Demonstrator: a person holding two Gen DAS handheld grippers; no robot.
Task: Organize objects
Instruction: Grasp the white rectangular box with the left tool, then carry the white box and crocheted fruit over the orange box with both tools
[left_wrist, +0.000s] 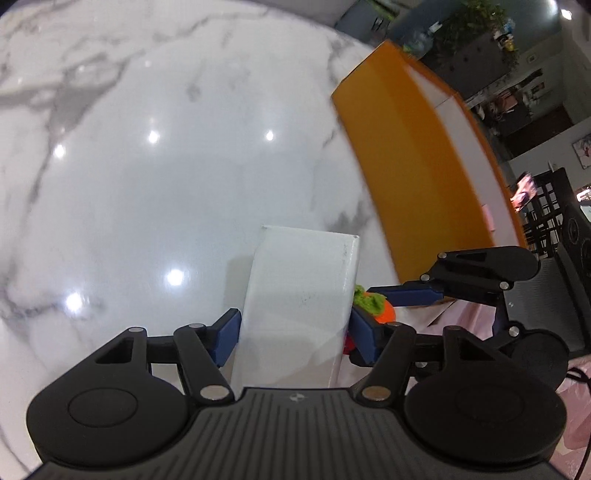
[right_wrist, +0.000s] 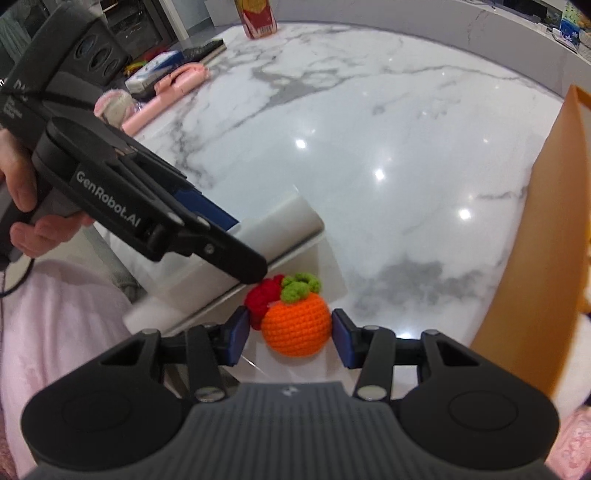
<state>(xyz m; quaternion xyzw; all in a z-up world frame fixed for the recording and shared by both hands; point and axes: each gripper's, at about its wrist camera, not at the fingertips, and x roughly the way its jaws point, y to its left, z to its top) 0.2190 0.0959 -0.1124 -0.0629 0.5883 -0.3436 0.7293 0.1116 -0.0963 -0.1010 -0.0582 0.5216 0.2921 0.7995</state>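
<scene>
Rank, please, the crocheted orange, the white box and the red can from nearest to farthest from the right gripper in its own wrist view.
1. Crocheted orange, between the right gripper's open jaws.
2. White box, ahead to the left, held by the left gripper.
3. Red can, at the table's far edge.

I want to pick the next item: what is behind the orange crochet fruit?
Behind the orange crochet fruit, touching it, sits a red crochet piece, mostly covered, so its shape is unclear. Beyond lies the white box, clamped by the left gripper.
</scene>
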